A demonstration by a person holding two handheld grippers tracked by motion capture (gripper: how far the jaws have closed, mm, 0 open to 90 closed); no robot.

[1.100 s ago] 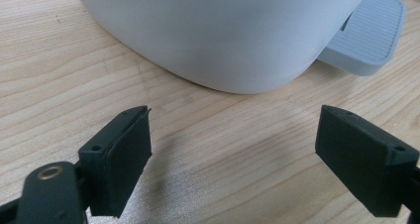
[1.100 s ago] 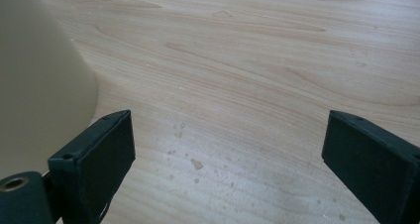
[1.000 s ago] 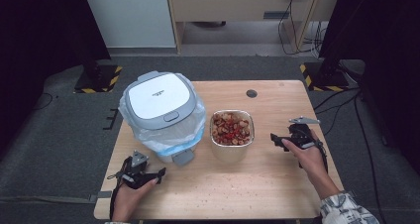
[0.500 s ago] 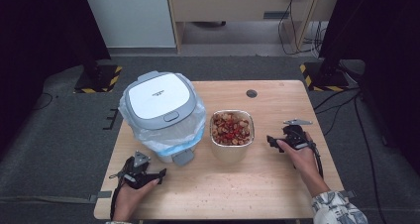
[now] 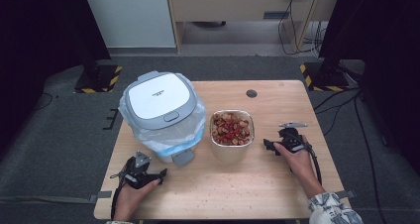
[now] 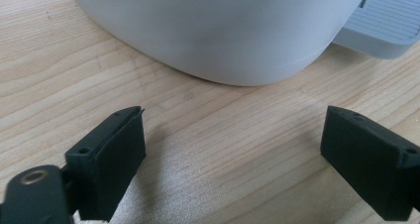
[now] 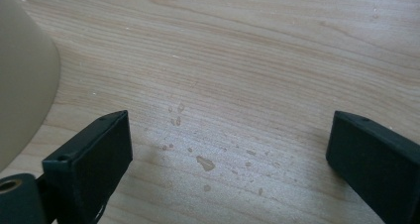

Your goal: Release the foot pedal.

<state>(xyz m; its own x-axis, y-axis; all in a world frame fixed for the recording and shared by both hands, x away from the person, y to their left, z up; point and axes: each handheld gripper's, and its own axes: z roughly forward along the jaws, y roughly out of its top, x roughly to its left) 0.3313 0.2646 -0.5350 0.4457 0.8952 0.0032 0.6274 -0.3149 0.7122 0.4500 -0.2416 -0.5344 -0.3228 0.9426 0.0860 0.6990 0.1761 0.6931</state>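
A white pedal bin with a clear liner bag stands on the left half of the wooden table. Beside it sits a foil tray of red and brown food. My left gripper lies low at the front left, open, facing the bin's base and grey pedal; its jaws hold nothing. My right gripper rests to the right of the tray and points at it. Its jaws have just been opening and stand wide over bare wood, the tray wall at their left.
Crumbs and small wet spots dot the wood between the right jaws. A dark round hole marks the table's far side. Grey carpet surrounds the table, with cabinets and cables behind.
The right hand has sunk toward the tabletop and drifted slightly toward the tray. The left hand, the bin and the tray have stayed put.
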